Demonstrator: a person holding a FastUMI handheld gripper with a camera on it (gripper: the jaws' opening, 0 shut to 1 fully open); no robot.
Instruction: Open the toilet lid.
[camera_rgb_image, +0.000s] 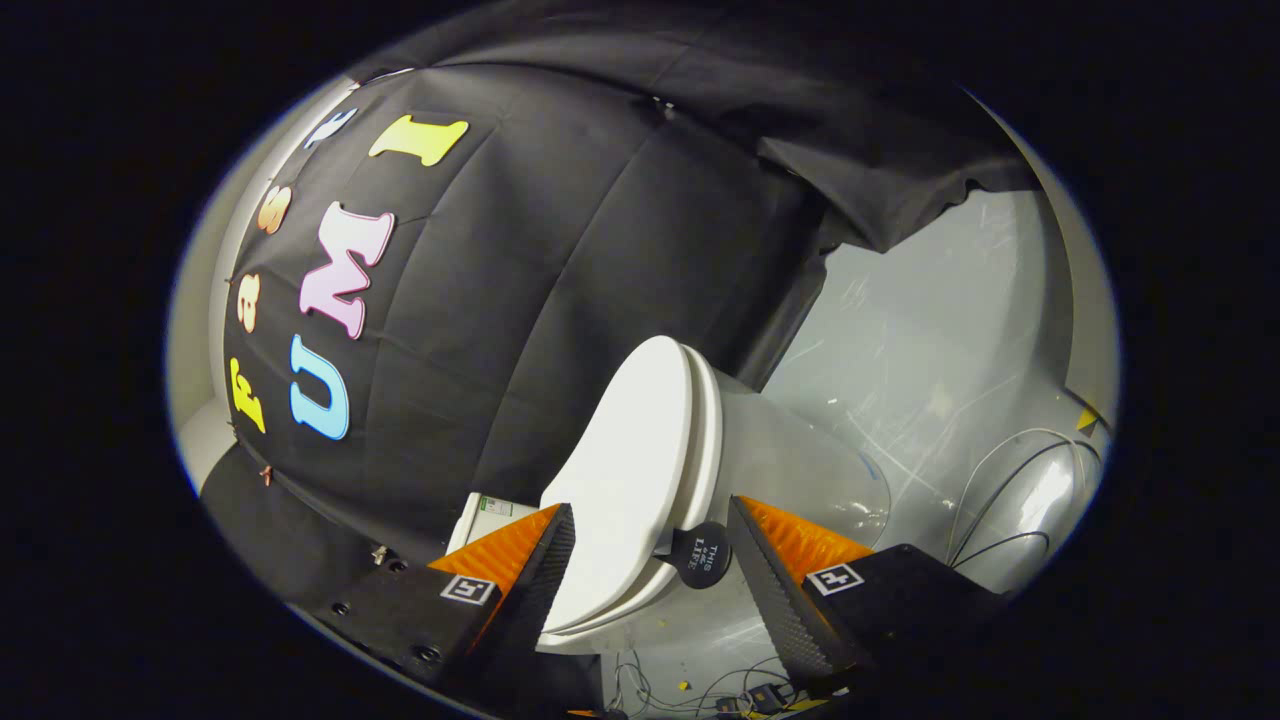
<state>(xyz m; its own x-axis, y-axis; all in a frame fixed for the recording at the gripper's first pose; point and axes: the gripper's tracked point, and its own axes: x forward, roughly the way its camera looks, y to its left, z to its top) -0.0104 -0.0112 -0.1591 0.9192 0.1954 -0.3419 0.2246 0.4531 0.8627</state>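
Gripper view. The gripper (650, 560) has its fingers spread wide, pinching nothing. Between them stands the lid (625, 470), seen edge-on and tilted (the whole view is rolled to one side, so true upright cannot be judged). The lid lies close against the seat (708, 440) beneath it, with only a thin seam between the two. A small round tab (700, 553) hangs from the front rim of the lid, just inside the right finger; whether that finger touches it cannot be told. The left finger sits just beside the lid's outer face. Beyond the seat is the bowl (800, 470). Behind, the floor (930, 340) is grey, with cables (1010, 490) near the right finger.
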